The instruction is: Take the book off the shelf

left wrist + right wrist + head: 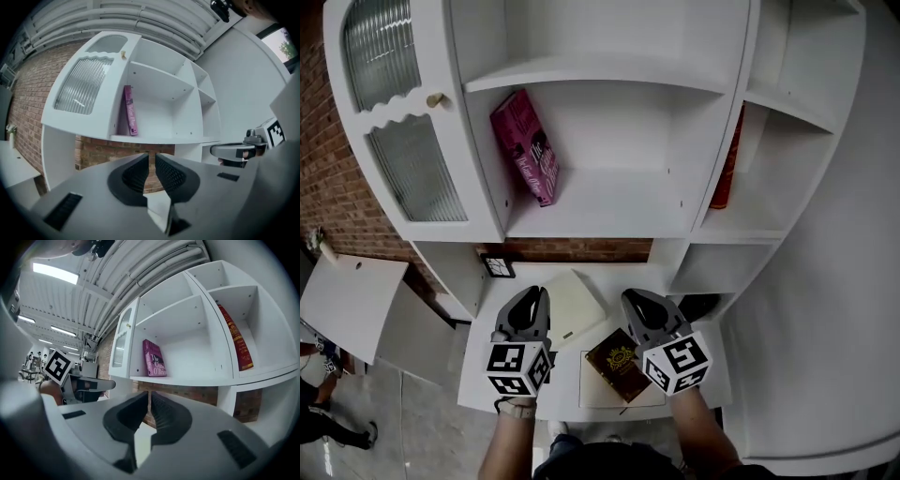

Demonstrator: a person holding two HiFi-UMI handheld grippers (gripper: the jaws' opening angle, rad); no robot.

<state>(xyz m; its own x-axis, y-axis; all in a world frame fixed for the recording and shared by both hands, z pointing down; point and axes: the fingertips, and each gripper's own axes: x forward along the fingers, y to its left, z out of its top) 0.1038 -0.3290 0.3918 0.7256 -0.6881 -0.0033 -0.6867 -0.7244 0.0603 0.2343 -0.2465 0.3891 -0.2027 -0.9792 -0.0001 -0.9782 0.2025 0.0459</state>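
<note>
A pink book (527, 148) leans against the left wall of the middle compartment of the white shelf unit (600, 217); it also shows as the pink book (130, 110) and the pink book (153, 358). A red book (728, 164) stands in the right compartment, seen again as the red book (236, 338). My left gripper (534, 294) and right gripper (635, 298) hover side by side over the desk, below the shelf and well short of either book. Both point toward the shelf with jaws shut and nothing between them, as the left gripper (152, 157) and right gripper (149, 397) show up close.
A brown book (617, 364) and a cream book (572, 305) lie on the white desk (478, 384) under my grippers. A ribbed-glass cabinet door (398, 122) closes the shelf's left section. A small black frame (498, 266) stands by the brick wall (337, 197).
</note>
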